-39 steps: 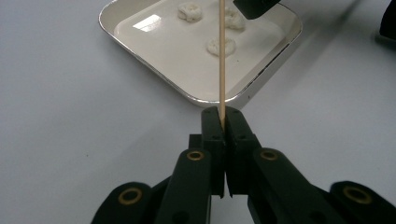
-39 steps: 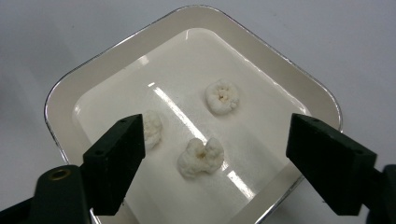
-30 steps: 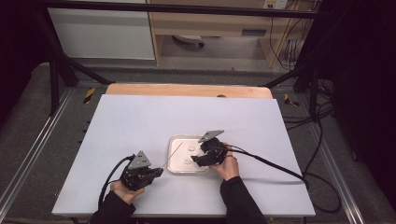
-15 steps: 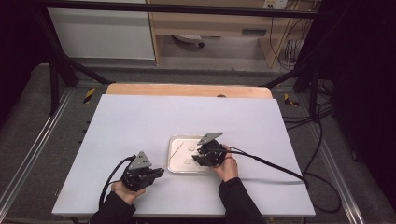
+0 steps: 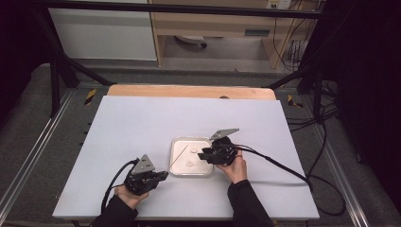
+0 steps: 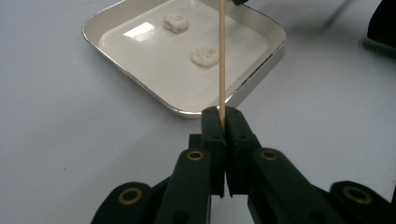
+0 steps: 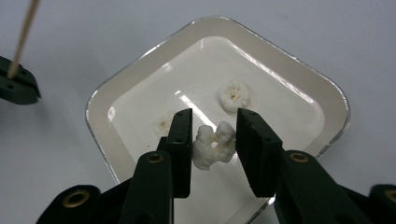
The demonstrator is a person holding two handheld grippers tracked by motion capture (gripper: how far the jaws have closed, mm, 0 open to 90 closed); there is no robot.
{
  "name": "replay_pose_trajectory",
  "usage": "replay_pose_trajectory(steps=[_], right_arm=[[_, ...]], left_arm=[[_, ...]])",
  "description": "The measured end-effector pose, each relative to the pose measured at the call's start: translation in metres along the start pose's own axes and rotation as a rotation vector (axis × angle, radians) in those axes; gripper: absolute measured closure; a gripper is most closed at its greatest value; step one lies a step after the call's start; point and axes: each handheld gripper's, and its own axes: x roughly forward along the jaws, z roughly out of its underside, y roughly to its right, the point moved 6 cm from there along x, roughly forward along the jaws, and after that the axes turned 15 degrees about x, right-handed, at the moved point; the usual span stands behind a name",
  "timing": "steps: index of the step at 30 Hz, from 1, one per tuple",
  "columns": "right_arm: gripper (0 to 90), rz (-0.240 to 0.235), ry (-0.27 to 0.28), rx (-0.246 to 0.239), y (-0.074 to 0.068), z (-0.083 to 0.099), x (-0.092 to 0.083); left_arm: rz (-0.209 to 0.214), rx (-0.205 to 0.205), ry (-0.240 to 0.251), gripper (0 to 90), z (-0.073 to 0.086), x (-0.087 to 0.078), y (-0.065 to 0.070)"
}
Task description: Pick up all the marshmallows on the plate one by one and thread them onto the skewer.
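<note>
A square white tray [image 5: 176,142] lies on the table between my grippers. My left gripper [image 5: 163,175] rests at its near left corner, shut on a thin wooden skewer [image 6: 222,56] that slants over the tray [image 6: 261,60]; the jaws [image 6: 223,112] pinch its lower end. My right gripper [image 5: 204,155] reaches in from the tray's right side. Its jaws [image 7: 214,114] have just been closing and now press on a lumpy white ring-shaped piece [image 7: 214,145], held a little above the tray floor. A second white piece [image 7: 235,95] lies farther in.
A faint stain [image 7: 163,123] marks the tray floor [image 7: 140,107] beside the held piece. The left gripper [image 7: 16,86] and skewer [image 7: 25,32] stand just past the tray's corner. Cables [image 5: 274,163] trail off to the right. A wooden strip [image 5: 189,91] borders the table's far edge.
In the high view the right gripper has shifted slightly over the tray's right side. The left gripper and skewer have stayed put.
</note>
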Motion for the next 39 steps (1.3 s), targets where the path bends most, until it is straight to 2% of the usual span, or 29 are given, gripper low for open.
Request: replay_pose_trajectory(steps=[1, 5, 8, 9, 10, 13, 14, 15, 18, 26, 39], right_arm=[[67.4, 0.000, 0.000, 0.000, 0.000, 0.000, 0.000], [67.9, -0.072, 0.047, 0.059, 0.000, -0.002, -0.017], [68.4, -0.143, 0.086, 0.107, -0.002, -0.005, -0.029], [68.4, -0.194, 0.114, 0.131, -0.004, -0.007, -0.036], [68.4, -0.194, 0.114, 0.131, -0.004, -0.007, -0.036], [68.5, -0.252, 0.150, 0.151, -0.008, -0.011, -0.046], [68.7, -0.294, 0.176, 0.166, -0.012, -0.014, -0.051], [68.7, -0.294, 0.176, 0.166, -0.012, -0.014, -0.051], [69.0, -0.354, 0.213, 0.196, -0.018, -0.019, -0.058], [69.5, -0.410, 0.263, 0.225, -0.025, -0.026, -0.059], [70.2, -0.428, 0.253, 0.230, -0.032, -0.027, -0.048]], left_arm=[[0.000, 0.004, 0.002, 87.5, 0.000, 0.001, 0.000], [0.001, 0.013, 0.012, 87.5, -0.002, 0.002, 0.002], [-0.001, 0.018, 0.020, 87.5, -0.003, 0.002, 0.004], [-0.001, 0.021, 0.022, 87.5, -0.003, 0.002, 0.004], [-0.004, 0.025, 0.022, 87.5, -0.003, 0.003, 0.005], [0.001, 0.017, 0.018, 87.5, -0.004, 0.002, 0.008], [0.002, 0.020, 0.021, 87.5, -0.005, 0.002, 0.009], [0.001, 0.022, 0.024, 87.5, -0.005, 0.002, 0.010], [0.004, 0.030, 0.029, 87.5, -0.007, 0.003, 0.012], [0.008, 0.042, 0.036, 87.5, -0.009, 0.005, 0.017], [0.009, 0.049, 0.040, 87.5, -0.010, 0.006, 0.020]])
